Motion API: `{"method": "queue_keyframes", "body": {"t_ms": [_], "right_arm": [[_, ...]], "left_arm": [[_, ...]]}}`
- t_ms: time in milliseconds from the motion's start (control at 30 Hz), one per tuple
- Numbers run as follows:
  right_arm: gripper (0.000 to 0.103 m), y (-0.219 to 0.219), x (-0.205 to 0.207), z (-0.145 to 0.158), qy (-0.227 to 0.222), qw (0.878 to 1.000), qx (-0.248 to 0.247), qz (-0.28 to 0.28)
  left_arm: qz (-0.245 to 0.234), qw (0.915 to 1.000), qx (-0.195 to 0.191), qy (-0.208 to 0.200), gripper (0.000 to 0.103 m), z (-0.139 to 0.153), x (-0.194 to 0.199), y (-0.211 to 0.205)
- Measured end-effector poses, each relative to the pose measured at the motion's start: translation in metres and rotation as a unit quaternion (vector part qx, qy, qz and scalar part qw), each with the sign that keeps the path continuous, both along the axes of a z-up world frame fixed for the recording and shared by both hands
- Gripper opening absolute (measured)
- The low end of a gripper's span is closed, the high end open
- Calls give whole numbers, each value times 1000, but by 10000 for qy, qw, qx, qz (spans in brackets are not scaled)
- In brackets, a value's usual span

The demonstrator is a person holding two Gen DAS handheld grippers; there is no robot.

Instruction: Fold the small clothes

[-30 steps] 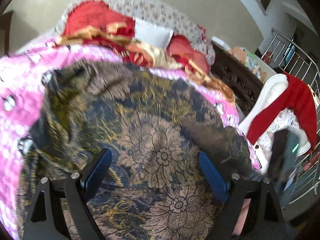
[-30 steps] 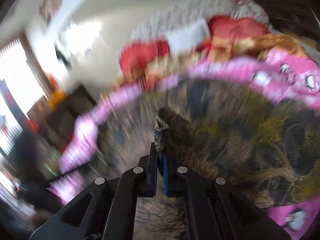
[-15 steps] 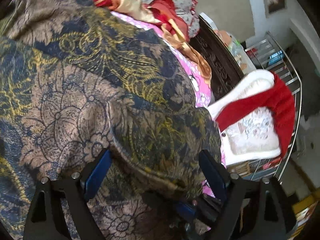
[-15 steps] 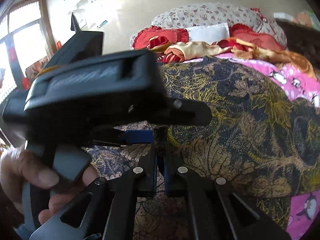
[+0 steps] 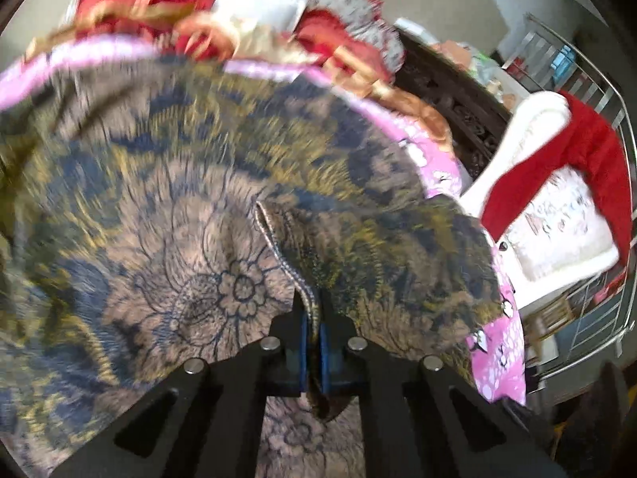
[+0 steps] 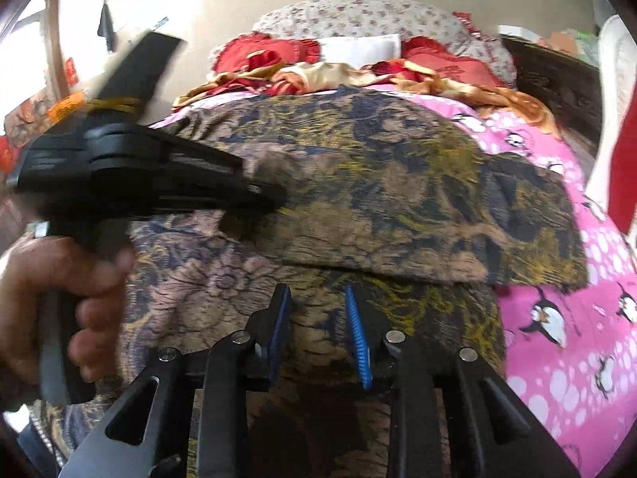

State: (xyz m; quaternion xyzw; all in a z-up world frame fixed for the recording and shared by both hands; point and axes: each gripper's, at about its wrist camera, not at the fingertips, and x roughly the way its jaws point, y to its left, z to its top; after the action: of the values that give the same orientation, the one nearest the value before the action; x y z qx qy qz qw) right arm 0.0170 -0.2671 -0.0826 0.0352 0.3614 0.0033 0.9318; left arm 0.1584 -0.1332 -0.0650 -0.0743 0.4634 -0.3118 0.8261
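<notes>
A dark floral garment in brown, gold and navy [image 5: 191, 215] lies spread on a pink penguin bedsheet [image 6: 557, 318]. My left gripper [image 5: 312, 314] is shut on the garment's stitched edge [image 5: 278, 251], which runs up from between its blue pads. In the right wrist view the garment [image 6: 398, 207] has one layer folded over another. My right gripper [image 6: 318, 302] is open just above the lower layer, holding nothing. The left gripper [image 6: 274, 197] shows there at the left, held by a hand [image 6: 59, 302], its tips on the folded layer's corner.
Red and gold bedding [image 6: 318, 71] and a floral pillow [image 6: 358, 16] lie at the head of the bed. A dark carved wooden headboard or chest [image 5: 450, 99], a white seat with red cloth [image 5: 557, 183] and a metal rack [image 5: 589, 79] stand to the right.
My left gripper has shut on the garment's edge; it was open before. My right gripper has opened and let go of the cloth. A fold now lies across the garment.
</notes>
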Motion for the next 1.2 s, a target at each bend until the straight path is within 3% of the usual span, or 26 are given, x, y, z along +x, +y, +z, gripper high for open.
{"method": "queue_keyframes", "body": {"t_ms": [133, 200, 300, 467, 567, 733, 800, 867, 1033, 1133, 1200], "right_arm": [[14, -3, 9, -12, 360, 9988, -164, -287], [14, -5, 11, -14, 400, 9986, -151, -320], [14, -4, 11, -13, 366, 9985, -229, -333], [14, 0, 10, -13, 341, 9979, -416, -368], [14, 0, 7, -12, 310, 9980, -385, -382], [14, -15, 6, 0, 285, 9989, 93, -348], [14, -33, -1, 21, -80, 9985, 291, -454], [14, -57, -2, 40, -354, 9971, 92, -663], [13, -106, 24, 43, 62, 9980, 80, -631], [13, -107, 32, 45, 2, 9993, -116, -342], [13, -107, 34, 47, -68, 9995, -205, -222]], "left_arm": [[-134, 9976, -216, -649, 4, 53, -15, 26], [-27, 9946, -54, -1040, 4, 78, -16, 46], [275, 9905, 325, -1304, 4, 95, -2, 78], [872, 9905, 732, -770, 4, 64, 34, 138], [974, 9903, 916, -370, 5, 24, 41, 151], [1129, 9881, 1031, -150, 7, -12, 41, 158], [1235, 9878, 935, -156, 8, -16, 45, 165], [1273, 9874, 910, -218, 9, -16, 49, 169], [1367, 9870, 771, -359, 9, -7, 51, 175], [1625, 9829, 713, -497, 19, 2, 47, 182], [1861, 9773, 789, -629, 21, 8, 43, 185]]}}
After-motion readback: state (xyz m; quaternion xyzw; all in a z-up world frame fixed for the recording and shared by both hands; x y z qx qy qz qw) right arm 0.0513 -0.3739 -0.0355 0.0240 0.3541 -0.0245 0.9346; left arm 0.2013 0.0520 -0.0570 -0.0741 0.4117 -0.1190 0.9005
